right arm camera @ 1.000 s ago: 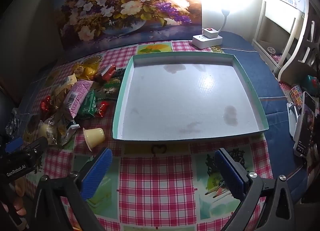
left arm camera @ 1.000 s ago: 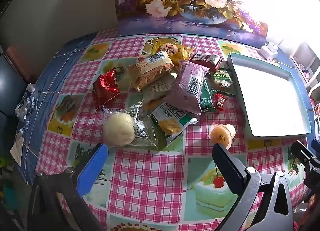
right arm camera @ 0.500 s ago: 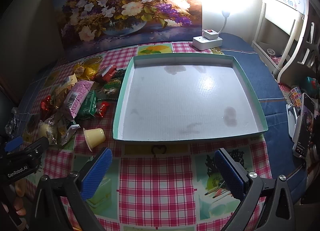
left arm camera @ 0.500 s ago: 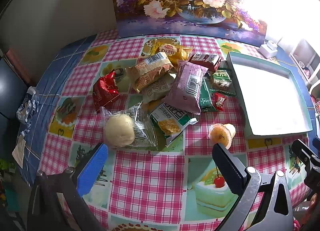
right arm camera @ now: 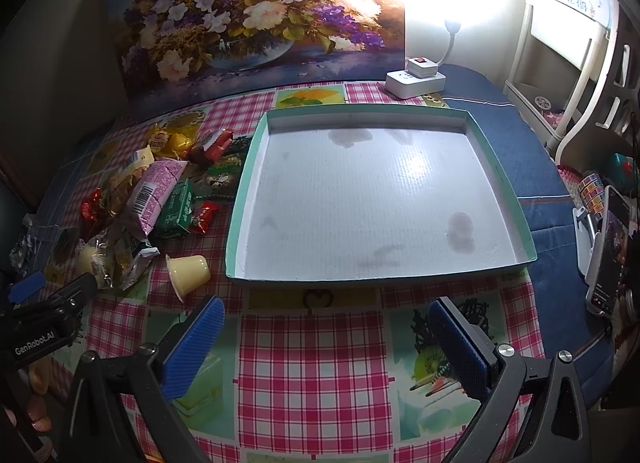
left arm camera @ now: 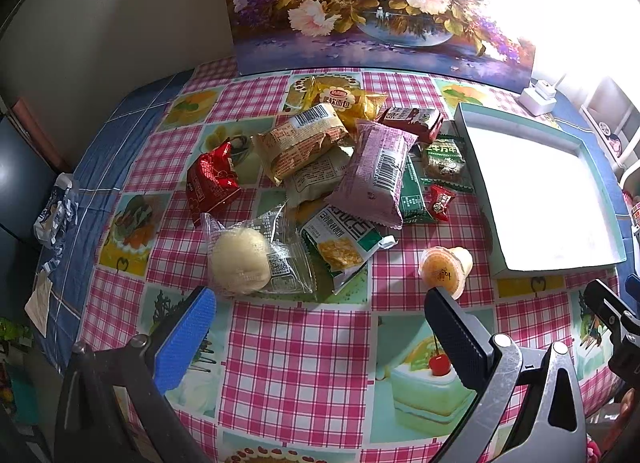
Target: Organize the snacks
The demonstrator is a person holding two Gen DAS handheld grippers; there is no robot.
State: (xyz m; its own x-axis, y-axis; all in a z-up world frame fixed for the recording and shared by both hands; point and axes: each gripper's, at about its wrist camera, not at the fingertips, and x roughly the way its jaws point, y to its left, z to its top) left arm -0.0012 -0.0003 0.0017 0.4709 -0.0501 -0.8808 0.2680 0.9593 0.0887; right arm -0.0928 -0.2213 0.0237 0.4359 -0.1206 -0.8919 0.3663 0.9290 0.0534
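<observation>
Both grippers hover spread and empty in front of the snack pile and the bare tray.

The left gripper [left arm camera: 320,313] has its jaws wide apart with nothing between them; the right gripper [right arm camera: 326,327] is likewise spread and holds nothing. The tray [right arm camera: 502,179] is empty, and every snack lies left of it: the jelly cup [left arm camera: 446,269] on its side nearest the tray's front left corner, the wrapped bun [left arm camera: 244,257] further left, the purple packet [left arm camera: 378,171] on top of the heap. The cup looks the easiest first pick, being loose and apart from the rest; I would close on its body, not its slippery lid. In front of the tray the tablecloth [right arm camera: 312,363] is open for approach, but lift clear over the tray's raised rim.
</observation>
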